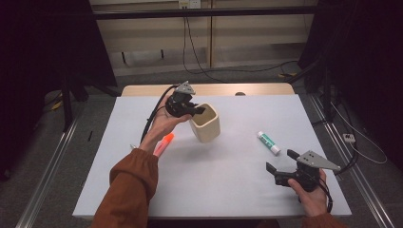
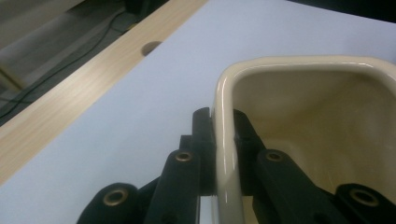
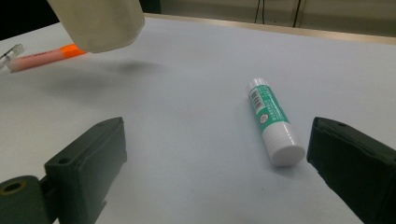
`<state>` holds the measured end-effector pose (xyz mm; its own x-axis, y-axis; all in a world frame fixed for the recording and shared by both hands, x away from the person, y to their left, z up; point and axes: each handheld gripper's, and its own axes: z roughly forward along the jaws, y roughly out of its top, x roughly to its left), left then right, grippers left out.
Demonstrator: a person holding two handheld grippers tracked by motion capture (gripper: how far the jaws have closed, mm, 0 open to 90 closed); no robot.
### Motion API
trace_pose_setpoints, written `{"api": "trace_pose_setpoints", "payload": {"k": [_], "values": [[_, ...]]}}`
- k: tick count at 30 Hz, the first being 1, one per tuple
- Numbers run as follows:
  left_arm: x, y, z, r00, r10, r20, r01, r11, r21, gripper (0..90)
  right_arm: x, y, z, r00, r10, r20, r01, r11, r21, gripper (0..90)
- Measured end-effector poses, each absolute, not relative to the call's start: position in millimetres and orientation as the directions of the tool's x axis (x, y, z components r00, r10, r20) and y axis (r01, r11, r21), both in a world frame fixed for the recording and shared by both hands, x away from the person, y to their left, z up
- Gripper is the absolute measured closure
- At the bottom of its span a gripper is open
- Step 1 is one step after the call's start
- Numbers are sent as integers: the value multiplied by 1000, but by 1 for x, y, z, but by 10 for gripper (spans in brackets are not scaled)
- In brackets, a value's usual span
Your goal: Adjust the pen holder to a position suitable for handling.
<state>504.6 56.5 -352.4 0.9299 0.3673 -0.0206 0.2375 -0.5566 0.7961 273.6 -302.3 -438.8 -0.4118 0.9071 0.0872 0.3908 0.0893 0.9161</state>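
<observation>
A cream squarish cup (image 1: 206,123) hangs above the white table, tilted, with my left gripper (image 1: 198,110) shut on its rim. In the left gripper view one jaw sits outside the cup (image 2: 299,121) wall and one inside, at my left gripper (image 2: 223,140). My right gripper (image 1: 281,162) stands open low at the table's front right. A white and green glue stick (image 1: 269,143) lies just beyond it. In the right gripper view the glue stick (image 3: 273,121) lies ahead between the wide jaws of my right gripper (image 3: 224,154), and the cup (image 3: 98,21) floats at the upper left.
An orange and pink marker (image 1: 164,144) lies on the white table (image 1: 228,190) under the left forearm, seen as the marker (image 3: 44,57) far left. A wooden strip (image 1: 209,89) with a hole (image 2: 150,47) runs along the far table edge. Cables hang beyond.
</observation>
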Motion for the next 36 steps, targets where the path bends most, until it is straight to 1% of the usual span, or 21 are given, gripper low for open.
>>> {"api": "trace_pose_setpoints", "payload": {"k": [10, 20, 31, 33, 34, 36], "values": [[493, 41, -359, 981, 196, -2, 130, -642, 755, 831, 273, -302, -439, -410, 908, 82, 388, 93, 917, 44], [484, 27, -370, 994, 107, -33, 96, -668, 738, 831, 273, -302, -439, -409, 909, 81, 388, 93, 917, 44], [475, 19, -378, 999, -25, -41, 11, -707, 707, 832, 273, -302, -439, -408, 909, 85, 389, 89, 917, 44], [475, 20, -379, 998, -30, -47, 13, -704, 711, 828, 273, -302, -439, -407, 909, 85, 389, 89, 917, 44], [476, 21, -379, 999, -32, -42, 6, -718, 696, 828, 273, -302, -439, -407, 909, 85, 389, 88, 917, 44], [476, 22, -382, 999, -15, -39, 17, -714, 700, 826, 273, -302, -439, -408, 909, 84, 390, 90, 917, 44]]}}
